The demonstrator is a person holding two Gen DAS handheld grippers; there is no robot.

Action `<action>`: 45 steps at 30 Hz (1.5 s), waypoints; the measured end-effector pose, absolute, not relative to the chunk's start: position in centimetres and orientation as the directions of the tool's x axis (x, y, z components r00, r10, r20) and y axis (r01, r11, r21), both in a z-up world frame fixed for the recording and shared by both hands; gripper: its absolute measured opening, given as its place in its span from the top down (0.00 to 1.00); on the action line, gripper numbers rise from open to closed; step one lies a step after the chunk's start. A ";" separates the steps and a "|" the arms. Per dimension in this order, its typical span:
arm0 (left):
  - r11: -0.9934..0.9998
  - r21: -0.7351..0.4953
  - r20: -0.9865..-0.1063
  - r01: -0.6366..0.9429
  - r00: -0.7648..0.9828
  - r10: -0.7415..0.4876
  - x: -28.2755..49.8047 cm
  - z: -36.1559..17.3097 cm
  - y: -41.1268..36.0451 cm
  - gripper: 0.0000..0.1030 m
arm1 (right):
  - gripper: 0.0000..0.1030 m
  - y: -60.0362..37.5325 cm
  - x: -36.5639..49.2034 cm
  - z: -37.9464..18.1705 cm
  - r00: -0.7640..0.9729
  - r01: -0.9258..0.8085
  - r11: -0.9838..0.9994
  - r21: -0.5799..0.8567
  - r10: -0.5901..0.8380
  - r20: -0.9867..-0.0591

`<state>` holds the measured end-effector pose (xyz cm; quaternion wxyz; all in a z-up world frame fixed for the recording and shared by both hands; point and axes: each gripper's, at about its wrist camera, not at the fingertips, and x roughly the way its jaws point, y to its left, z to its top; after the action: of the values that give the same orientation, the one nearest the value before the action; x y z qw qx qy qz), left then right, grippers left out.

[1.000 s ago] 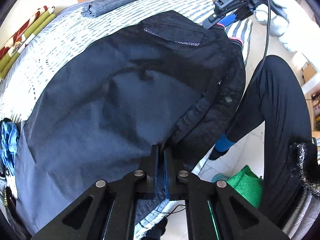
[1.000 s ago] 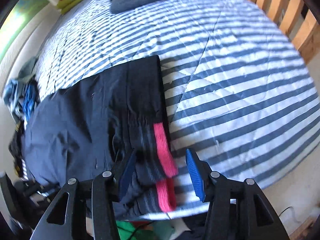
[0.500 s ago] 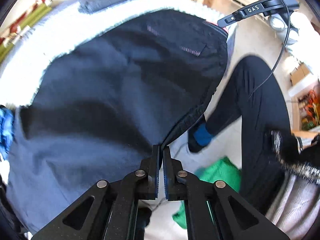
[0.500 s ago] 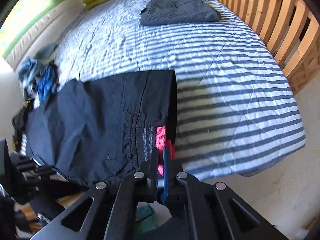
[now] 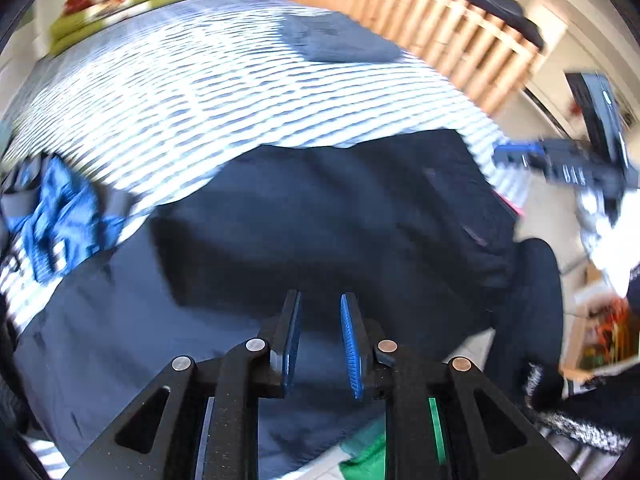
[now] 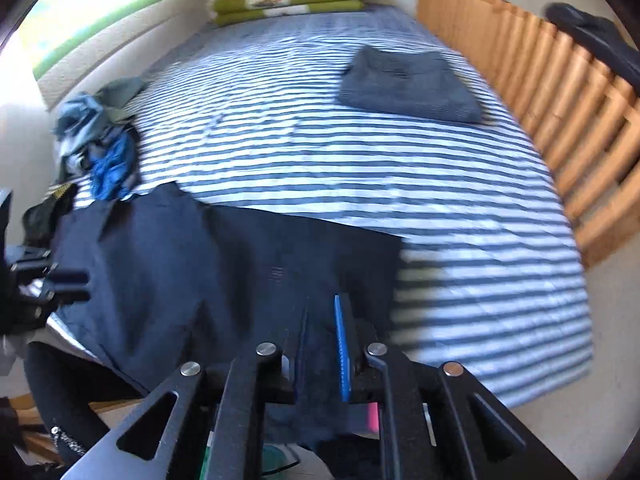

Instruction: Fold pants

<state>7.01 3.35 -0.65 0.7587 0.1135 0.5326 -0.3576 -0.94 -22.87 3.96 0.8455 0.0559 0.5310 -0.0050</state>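
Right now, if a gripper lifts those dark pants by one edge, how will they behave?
The dark pants would likely sag and drape: they lie flat with soft creases and spill over the bed edge. Thin-looking fabric, probably light. They may drag across the striped cover rather than slide cleanly.

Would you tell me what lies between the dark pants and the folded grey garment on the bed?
Only bare striped bedcover separates the dark pants from the folded grey garment; the right wrist view shows it best.

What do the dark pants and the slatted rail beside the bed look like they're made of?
Dark pants: a thin woven fabric, matte navy, lying in soft creases; probably cotton or a blend, but the blur leaves it open. Slatted rail: light wood, seemingly unpainted, with a warm honey tone and rounded slats.
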 end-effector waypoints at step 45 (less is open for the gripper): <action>0.997 -0.042 -0.902 -0.057 0.432 -0.013 7.9 -7.8 33.0 0.88 | 0.78 0.8 13.1 -3.8 0.291 -0.234 0.961 0.145 0.211 -0.933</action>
<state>7.88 33.03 -7.75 0.8455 -0.0331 0.5328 0.0131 13.13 0.76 -3.84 0.8034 -0.0098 0.5790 0.1386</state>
